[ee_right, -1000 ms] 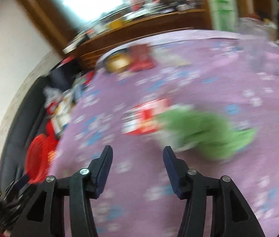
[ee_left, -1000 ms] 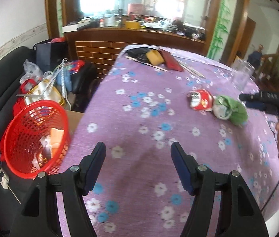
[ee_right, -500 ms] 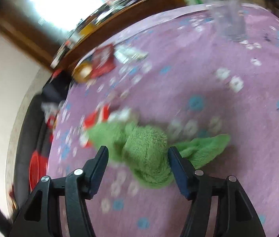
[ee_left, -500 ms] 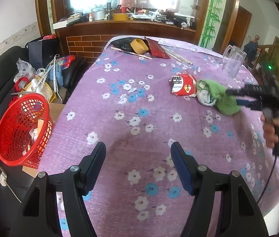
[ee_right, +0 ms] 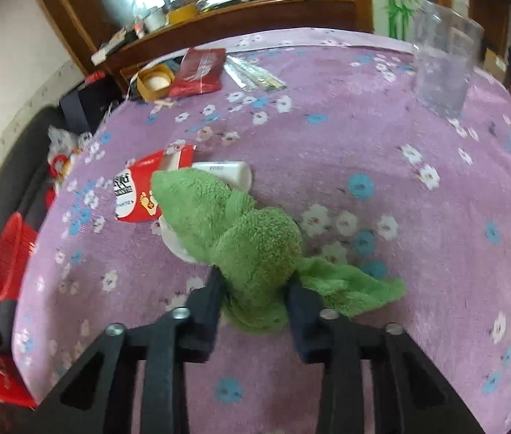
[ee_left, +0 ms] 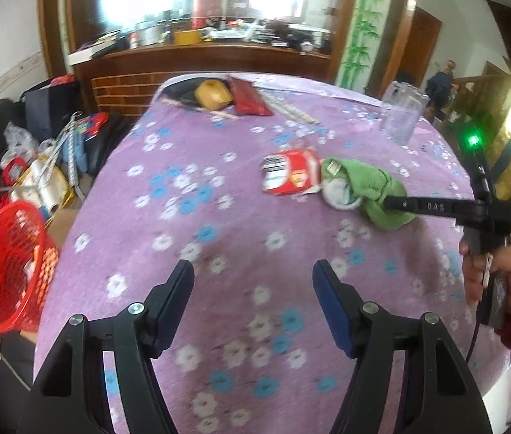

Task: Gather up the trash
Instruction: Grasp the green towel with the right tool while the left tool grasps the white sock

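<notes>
A crumpled green cloth [ee_right: 255, 238] lies on the purple flowered tablecloth [ee_right: 382, 144], partly over a white cup [ee_right: 233, 175] and against a flattened red wrapper [ee_right: 139, 191]. My right gripper [ee_right: 253, 282] is closing, and its pads press on the near lump of the cloth. From the left wrist, that gripper [ee_left: 387, 202] reaches in from the right, held by a hand [ee_left: 498, 271], and meets the cloth [ee_left: 364, 184] beside the wrapper [ee_left: 291, 173]. My left gripper [ee_left: 252, 271] hangs open over bare tablecloth, nothing between its fingers. A red mesh basket [ee_left: 5, 271] holding scraps stands off the table's left edge.
A clear glass mug [ee_left: 402, 115] stands at the far right of the table. A yellow tape roll [ee_right: 156, 81], a red packet [ee_right: 199, 70] and wrapped chopsticks [ee_right: 255, 72] lie at the far end. Clutter [ee_left: 49, 166] fills the dark sofa on the left.
The right gripper came down over the green cloth and closed on its near lump. The left gripper drifted across the table and stayed open.
</notes>
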Tool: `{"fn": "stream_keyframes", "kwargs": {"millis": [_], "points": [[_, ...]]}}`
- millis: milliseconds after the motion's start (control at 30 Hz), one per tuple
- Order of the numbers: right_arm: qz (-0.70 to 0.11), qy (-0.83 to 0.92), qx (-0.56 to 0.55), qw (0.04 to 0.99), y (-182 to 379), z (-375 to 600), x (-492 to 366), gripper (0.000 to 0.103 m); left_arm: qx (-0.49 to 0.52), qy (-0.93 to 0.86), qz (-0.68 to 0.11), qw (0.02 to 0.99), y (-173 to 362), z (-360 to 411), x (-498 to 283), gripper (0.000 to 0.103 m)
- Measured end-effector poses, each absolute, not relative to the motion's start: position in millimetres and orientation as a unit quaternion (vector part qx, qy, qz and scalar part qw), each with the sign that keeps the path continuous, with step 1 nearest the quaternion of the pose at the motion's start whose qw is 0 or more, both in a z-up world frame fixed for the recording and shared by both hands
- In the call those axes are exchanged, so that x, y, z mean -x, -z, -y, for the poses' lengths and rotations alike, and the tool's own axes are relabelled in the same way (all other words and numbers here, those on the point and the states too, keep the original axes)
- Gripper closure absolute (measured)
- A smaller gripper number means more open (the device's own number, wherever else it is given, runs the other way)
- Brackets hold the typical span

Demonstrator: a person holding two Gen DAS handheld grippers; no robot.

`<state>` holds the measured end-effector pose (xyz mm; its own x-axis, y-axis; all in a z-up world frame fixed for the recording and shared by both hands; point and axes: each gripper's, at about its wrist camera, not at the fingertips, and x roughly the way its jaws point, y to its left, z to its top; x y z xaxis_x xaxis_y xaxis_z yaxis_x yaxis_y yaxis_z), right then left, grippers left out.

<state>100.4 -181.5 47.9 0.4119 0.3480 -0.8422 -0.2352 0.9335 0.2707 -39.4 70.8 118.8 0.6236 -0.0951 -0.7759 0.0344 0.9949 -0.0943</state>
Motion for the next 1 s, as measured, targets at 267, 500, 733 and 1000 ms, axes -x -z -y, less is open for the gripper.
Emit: {"fn": "stream_keyframes", "kwargs": {"millis": [267, 500, 733, 1000], "points": [[-0.492, -0.16, -0.159, 0.841, -76, 245, -48, 0.072, 0.039, 0.102, -0.447, 0.888, -115, -10, -11, 0.032], [-0.465, -0.151, -0.216, 0.846, -97, 294, -6, 0.072, 0.024, 0.139, -0.479, 0.867, -86, 35, -55, 0.032], [-0.449, -0.121, -0.25, 0.849, -104, 339, 22, 0.072, 0.019, 0.151, -0.485, 0.861, -71, 71, -79, 0.032], [-0.45, -0.108, -0.26, 0.847, -100, 355, 38, 0.072, -0.01, 0.118, -0.504, 0.856, -38, 83, -109, 0.06]]}}
